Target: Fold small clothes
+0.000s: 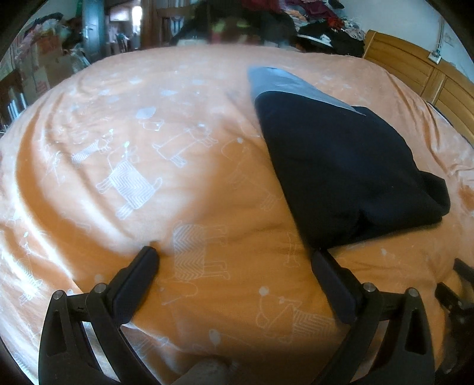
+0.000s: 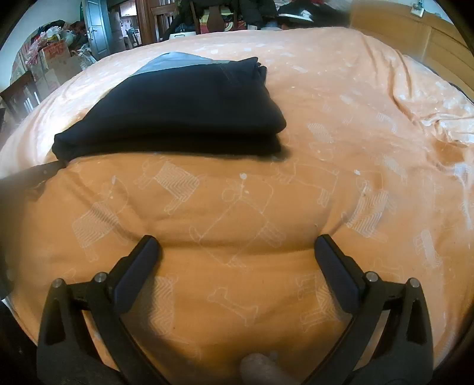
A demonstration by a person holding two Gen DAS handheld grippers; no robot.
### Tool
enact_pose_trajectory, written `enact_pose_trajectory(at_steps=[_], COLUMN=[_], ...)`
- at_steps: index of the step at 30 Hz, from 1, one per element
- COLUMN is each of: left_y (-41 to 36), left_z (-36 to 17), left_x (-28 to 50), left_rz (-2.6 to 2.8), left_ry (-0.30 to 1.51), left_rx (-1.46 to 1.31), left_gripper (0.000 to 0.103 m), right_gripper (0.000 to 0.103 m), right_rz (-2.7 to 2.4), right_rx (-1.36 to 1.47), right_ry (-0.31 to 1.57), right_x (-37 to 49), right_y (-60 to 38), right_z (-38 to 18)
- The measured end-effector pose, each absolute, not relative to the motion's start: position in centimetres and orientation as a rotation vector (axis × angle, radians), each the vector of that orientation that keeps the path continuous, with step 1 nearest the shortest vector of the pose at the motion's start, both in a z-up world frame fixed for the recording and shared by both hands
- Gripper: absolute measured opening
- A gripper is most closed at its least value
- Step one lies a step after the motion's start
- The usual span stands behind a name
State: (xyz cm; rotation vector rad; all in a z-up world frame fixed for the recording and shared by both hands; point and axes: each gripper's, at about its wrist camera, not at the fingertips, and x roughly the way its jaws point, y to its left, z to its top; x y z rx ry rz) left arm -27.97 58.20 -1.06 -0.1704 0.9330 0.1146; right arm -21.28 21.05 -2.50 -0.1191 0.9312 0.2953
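My left gripper (image 1: pixel 234 254) is spread wide, nothing between its fingers, hanging low over the orange bed cover (image 1: pixel 148 207). The folded dark garment (image 1: pixel 340 165) lies just ahead and to the right of it, and the near corner of the cloth comes right up to the tip of my right-hand finger (image 1: pixel 326 266); whether they touch, I cannot tell. A grey band (image 1: pixel 284 83) shows along the garment's far end, peeking out from under the dark top layer.

My right gripper (image 2: pixel 237 245) is wide open as well, empty, with only the bed cover (image 2: pixel 237 207) between the fingers. From this side the dark garment (image 2: pixel 177 109) sits ahead and to the left, clear of both fingers, stacked in at least two layers with the fold facing me. The same grey band (image 2: pixel 174 60) shows at its far left edge. At the left rim of this view a dark, blurred shape reaches in toward the garment's near left corner; it looks like my other tool, but it's too blurred to say.

The cover is printed with white outlined dogs and bones, and it is rumpled far to the right of my right gripper. Beyond the bed I see a wooden headboard (image 1: pixel 414 68) ahead and right of my left gripper, with a heap of clothes (image 1: pixel 311 20) at the far edge.
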Motion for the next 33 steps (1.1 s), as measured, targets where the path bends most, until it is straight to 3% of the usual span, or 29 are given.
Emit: enact_pose_trajectory(at_steps=[33], left_y=[58.44], left_z=[-1.57], left_x=[-27.95], left_rz=[0.108], left_ry=[0.909], left_rx=[-0.18], left_gripper=[0.103], right_gripper=[0.103], right_rz=[0.273], right_rx=[-0.064], right_ry=[0.894], right_x=[-20.77], right_y=[20.86], right_z=[-2.43])
